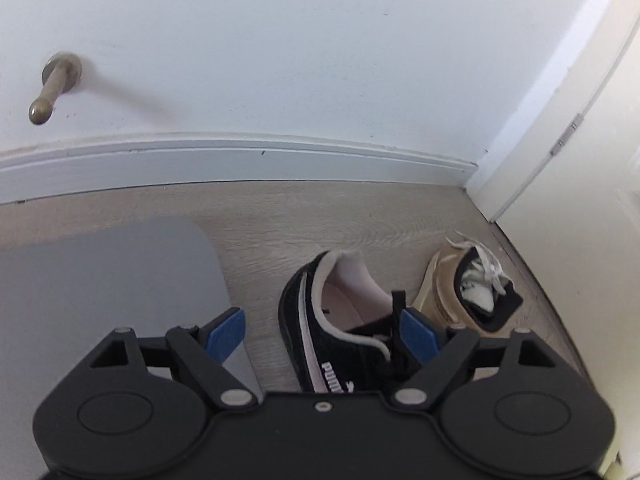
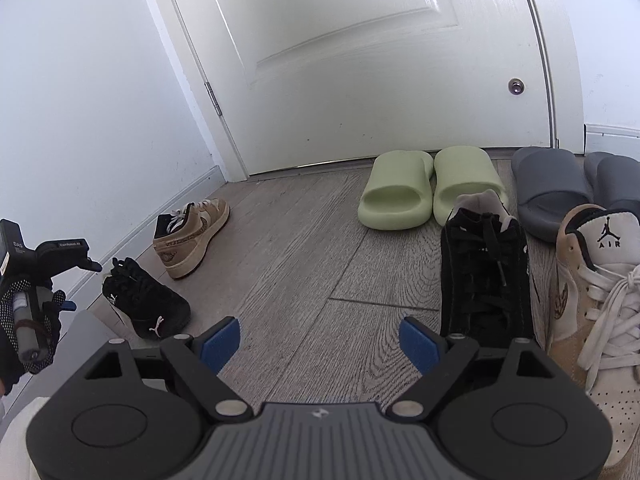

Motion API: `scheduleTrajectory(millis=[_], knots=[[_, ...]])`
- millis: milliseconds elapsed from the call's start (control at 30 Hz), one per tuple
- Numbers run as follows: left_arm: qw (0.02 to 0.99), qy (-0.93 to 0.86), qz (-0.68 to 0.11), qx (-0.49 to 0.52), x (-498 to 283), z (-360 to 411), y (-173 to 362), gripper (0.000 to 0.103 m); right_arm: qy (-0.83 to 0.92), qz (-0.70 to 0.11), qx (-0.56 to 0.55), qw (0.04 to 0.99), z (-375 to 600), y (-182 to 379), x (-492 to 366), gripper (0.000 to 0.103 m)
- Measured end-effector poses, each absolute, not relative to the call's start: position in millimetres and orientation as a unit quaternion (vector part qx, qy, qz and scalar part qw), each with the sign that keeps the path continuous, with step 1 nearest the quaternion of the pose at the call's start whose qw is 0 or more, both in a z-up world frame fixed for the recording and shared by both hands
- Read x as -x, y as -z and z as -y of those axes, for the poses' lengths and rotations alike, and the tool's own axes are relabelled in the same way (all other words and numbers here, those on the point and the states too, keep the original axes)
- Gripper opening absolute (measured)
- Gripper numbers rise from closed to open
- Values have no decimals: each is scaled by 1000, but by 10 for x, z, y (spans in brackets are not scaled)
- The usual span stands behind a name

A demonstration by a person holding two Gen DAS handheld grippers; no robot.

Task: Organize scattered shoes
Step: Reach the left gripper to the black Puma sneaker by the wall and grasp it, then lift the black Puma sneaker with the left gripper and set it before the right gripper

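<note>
We note the left gripper (image 1: 322, 334) spread wide above the black suede sneaker (image 1: 340, 340) stranded by the skirting, its mate (image 2: 486, 276) already lined up by the door (right gripper (image 2: 320, 344) apart, empty).

Both the left gripper (image 1: 322, 334) and right gripper (image 2: 320, 344) have fingers spread wide.

Black sneaker (image 1: 336, 344), pale pink stripe, white logo. Tan sneaker (image 2: 192, 236), white laces. Slides: one pair pale green (image 2: 432, 188), one pair grey (image 2: 560, 192). Floor (image 2: 304, 248) grey woodgrain. Door (image 2: 360, 60) white.
</note>
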State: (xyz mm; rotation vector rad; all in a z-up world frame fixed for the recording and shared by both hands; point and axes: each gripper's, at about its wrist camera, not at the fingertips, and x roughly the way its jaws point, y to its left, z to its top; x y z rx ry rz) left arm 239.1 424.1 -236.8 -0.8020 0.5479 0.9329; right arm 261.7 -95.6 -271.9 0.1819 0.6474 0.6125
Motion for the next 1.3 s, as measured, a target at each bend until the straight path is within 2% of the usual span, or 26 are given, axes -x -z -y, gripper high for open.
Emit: scheduleTrajectory(millis=[100, 167, 200, 267, 400, 433, 500, 667, 800, 1000, 1267, 1300], knots=[[745, -463, -298, 377, -2558, -4396, 2515, 61, -296, -316, -94, 896, 953, 2735, -2630, 88], [737, -468, -305, 381, -2620, -4429, 2599, 55, -296, -321, -99, 894, 955, 2748, -2640, 88], [739, -467, -298, 383, -2624, -4429, 2620, 47, -296, -321, -99, 894, 954, 2750, -2637, 88], [742, -469, -297, 376, -2673, -4415, 2656, 44, -292, -315, -93, 898, 951, 2740, -2624, 88], [758, -483, -327, 293, -2887, -4307, 2723, 44, -292, -309, -86, 901, 945, 2731, -2611, 87], [756, -485, -324, 296, -2892, -4283, 2716, 34, -293, -310, -87, 900, 945, 2732, -2610, 88], [743, -492, -312, 329, -2851, -4237, 2703, 20, -295, -311, -93, 899, 946, 2729, -2609, 88], [688, -529, -289, 404, -2672, -3977, 2692, 20, -301, -300, -98, 900, 946, 2672, -2583, 87], [679, -511, -315, 422, -2609, -3446, 2687, 20, -303, -292, -106, 901, 972, 2620, -2571, 87], [622, -444, -367, 531, -2510, -2668, 2804, 20, -301, -281, -131, 902, 1070, 2519, -2574, 88], [648, -337, -422, 537, -2772, -1895, 2914, 29, -288, -265, -152, 908, 1267, 2425, -2596, 87], [655, -323, -428, 532, -2806, -1853, 2925, 33, -286, -263, -151, 909, 1289, 2418, -2598, 87]])
